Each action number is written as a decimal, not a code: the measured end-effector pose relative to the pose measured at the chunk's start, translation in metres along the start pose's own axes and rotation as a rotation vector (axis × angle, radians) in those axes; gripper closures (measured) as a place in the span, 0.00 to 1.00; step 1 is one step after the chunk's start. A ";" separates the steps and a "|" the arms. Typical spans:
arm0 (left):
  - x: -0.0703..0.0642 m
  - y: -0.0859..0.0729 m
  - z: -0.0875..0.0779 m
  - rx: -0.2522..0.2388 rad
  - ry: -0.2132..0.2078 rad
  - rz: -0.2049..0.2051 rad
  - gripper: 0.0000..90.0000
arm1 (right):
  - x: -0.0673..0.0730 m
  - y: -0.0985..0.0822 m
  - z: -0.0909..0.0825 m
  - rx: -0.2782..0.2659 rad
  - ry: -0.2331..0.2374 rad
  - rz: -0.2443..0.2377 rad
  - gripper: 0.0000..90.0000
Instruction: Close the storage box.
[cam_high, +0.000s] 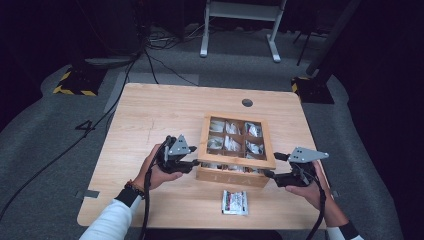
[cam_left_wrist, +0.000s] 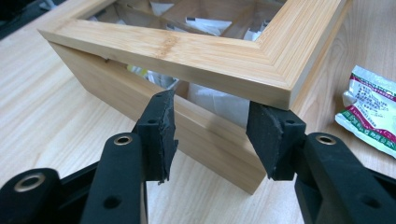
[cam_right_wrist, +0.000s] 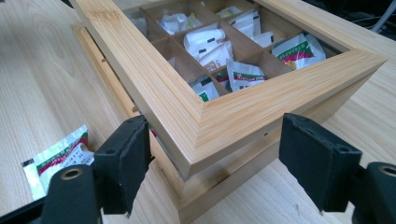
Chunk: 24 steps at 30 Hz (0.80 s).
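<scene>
Table (cam_high: 150, 115): box lid (cam_high: 237, 161) between both jaws.

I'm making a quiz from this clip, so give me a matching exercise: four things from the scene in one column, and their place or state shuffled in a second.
Things:
1. lid
2. loose sachet
3. left gripper
4. right gripper

Places or states:
A. lying flat on the table, in front of the box
B. at the box's front left corner
C. raised a little off the box at the front
D. at the box's front right corner

Pairs: 1-C, 2-A, 3-B, 4-D
</scene>
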<state>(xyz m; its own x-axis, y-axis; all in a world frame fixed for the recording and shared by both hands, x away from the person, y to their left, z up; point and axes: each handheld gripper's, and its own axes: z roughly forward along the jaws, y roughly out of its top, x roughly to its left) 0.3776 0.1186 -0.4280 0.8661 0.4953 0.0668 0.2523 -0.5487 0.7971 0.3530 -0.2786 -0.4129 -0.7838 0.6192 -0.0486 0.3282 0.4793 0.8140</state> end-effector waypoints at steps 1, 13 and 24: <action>-0.001 -0.001 0.001 0.005 -0.002 -0.001 0.57 | 0.000 -0.001 0.001 0.008 0.003 0.000 0.28; -0.011 0.001 0.003 0.016 -0.036 0.022 0.42 | 0.002 -0.009 0.008 0.055 0.005 -0.004 0.29; -0.012 -0.002 -0.002 -0.023 -0.052 -0.005 0.44 | 0.001 -0.014 0.004 0.037 0.037 0.023 0.39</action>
<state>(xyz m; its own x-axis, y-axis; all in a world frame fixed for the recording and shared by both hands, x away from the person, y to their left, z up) 0.3659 0.1155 -0.4289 0.8865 0.4616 0.0319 0.2470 -0.5303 0.8110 0.3493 -0.2824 -0.4266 -0.7943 0.6075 -0.0078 0.3652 0.4877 0.7929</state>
